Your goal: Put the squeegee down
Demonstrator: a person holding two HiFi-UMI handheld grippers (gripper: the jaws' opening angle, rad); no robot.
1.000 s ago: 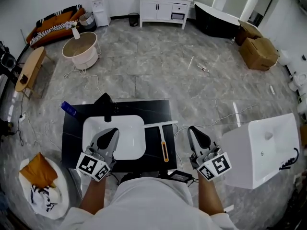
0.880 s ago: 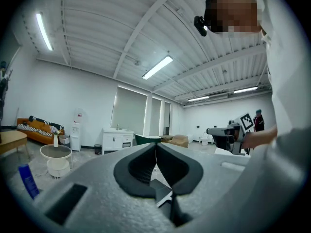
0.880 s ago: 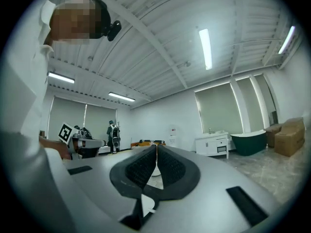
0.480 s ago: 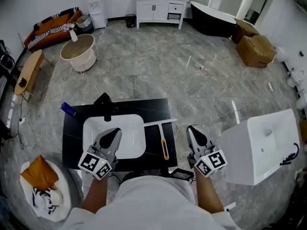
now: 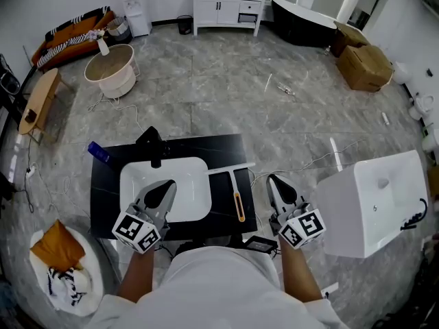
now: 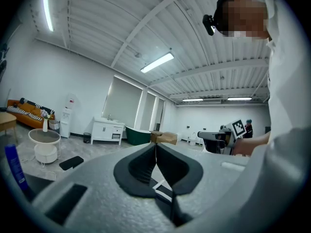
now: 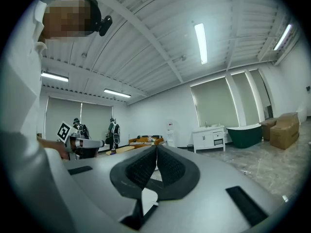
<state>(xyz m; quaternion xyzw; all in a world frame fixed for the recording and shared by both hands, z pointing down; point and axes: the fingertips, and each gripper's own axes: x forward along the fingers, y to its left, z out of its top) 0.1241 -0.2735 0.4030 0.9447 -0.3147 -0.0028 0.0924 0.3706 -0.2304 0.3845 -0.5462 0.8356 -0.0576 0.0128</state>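
Squeegee is lying flat on the black desk, just right of the white basin, with the handle running toward the person and the blade across the far end. It's closest to the right hand-held gripper, just off to that one's left. Both that and the left hand-held gripper have jaws pressed together on nothing.

The orange-handled squeegee lay on the black rectangular countertop, just right of the white sunken basin. The black faucet stood behind that basin, with a blue bottle to its left.
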